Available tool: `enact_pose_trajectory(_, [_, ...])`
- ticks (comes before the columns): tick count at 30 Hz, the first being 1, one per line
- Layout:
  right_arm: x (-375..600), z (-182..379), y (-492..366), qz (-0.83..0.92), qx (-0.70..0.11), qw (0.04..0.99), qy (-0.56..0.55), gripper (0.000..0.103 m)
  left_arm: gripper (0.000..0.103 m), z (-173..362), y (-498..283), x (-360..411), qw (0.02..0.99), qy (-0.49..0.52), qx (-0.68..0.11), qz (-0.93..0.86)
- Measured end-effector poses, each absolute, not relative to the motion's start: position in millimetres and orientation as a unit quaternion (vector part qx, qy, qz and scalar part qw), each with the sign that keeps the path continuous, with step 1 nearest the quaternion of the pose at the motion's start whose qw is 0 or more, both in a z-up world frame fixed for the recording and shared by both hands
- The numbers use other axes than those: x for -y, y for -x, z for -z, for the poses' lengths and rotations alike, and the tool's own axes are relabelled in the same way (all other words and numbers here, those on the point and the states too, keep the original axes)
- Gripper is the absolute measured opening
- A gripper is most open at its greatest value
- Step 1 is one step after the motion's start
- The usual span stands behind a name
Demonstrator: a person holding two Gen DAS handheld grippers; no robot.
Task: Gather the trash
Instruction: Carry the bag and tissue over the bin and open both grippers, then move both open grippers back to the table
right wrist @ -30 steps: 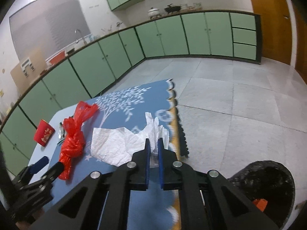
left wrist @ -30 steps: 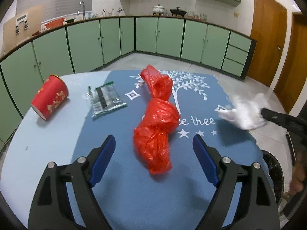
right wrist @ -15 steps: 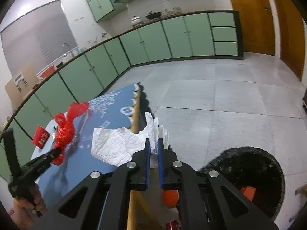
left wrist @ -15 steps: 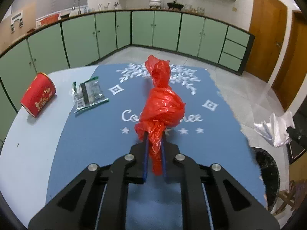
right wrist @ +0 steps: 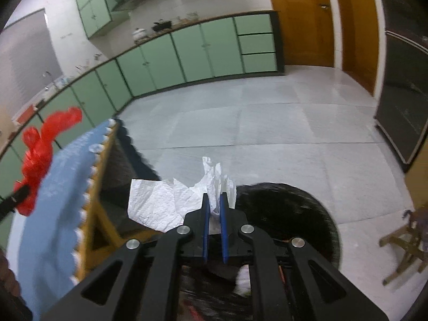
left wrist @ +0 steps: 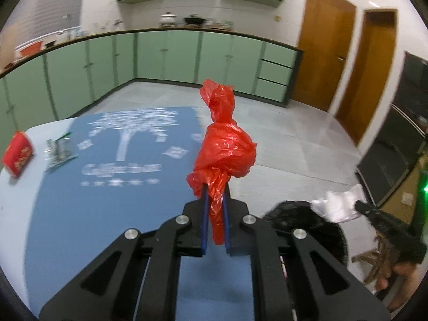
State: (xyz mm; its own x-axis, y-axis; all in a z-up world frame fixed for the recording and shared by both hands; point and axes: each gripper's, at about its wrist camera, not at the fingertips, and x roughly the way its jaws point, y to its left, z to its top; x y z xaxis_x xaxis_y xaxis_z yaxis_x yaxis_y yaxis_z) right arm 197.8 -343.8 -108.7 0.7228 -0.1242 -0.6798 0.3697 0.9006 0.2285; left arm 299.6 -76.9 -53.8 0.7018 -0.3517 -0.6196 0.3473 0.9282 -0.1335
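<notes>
Motion blur softens the tablecloth (left wrist: pixel 107 203) print and the two items at its far left, so the lettering cannot be read. The black trash bin (right wrist: pixel 289 214) is partly covered by the gripper body in both views; its contents show only as small red, orange and white fragments near the rim and cannot be identified.

Count: two grippers, one red plastic bag (left wrist: pixel 223 149), one white paper towel (right wrist: pixel 171 203), one red paper cup (left wrist: pixel 17 153), one foil wrapper (left wrist: pixel 57 152), one bin.

The left gripper (left wrist: pixel 214 214) has its blue pads pressed together on the lower tail of the red plastic bag, which stands upright above the fingers, lifted clear of the tablecloth and above its right edge. The right gripper (right wrist: pixel 213 214) pinches the crumpled white paper towel between closed pads; the sheet hangs to the left of the fingers, over the floor just beside the table edge and at the near left rim of the bin.

The red paper cup lies on its side at the far left of the table, with the foil wrapper just beside it on the right. A wooden stool (right wrist: pixel 404 248) stands on the floor to the right of the bin.
</notes>
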Motion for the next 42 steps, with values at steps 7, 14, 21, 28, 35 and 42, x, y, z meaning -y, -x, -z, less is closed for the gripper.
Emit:
enact_pose_trajectory(7, [381, 122, -167, 0.17, -0.349, 0.905, -0.176, 0.008, 0.008, 76, -271, 168, 0.894, -0.024, -0.363, 0.261])
enact_pose_trajectory(14, [412, 140, -150, 0.184, -0.364, 0.893, -0.192, 0.008, 0.017, 120, -258, 235, 0.855, -0.057, -0.42, 0.298])
enact_pose_trajectory(21, [430, 170, -150, 0.185, -0.39, 0.876, -0.217, 0.013, 0.042, 135, -264, 242, 0.848, -0.056, -0.431, 0.303])
enact_pose_trajectory(28, [432, 170, -149, 0.185, -0.385, 0.878, -0.217, 0.038, 0.05, 120, -275, 233, 0.853, -0.025, -0.422, 0.305])
enact_pose_trajectory(35, [413, 132, -148, 0.165, -0.346, 0.899, -0.21, 0.055, 0.055, 75, -276, 186, 0.887, 0.0, -0.371, 0.276])
enact_pose_trajectory(42, [344, 62, -174, 0.112, -0.283, 0.938, -0.164, 0.087, 0.069, 23, -274, 86, 0.942, -0.019, -0.283, 0.179])
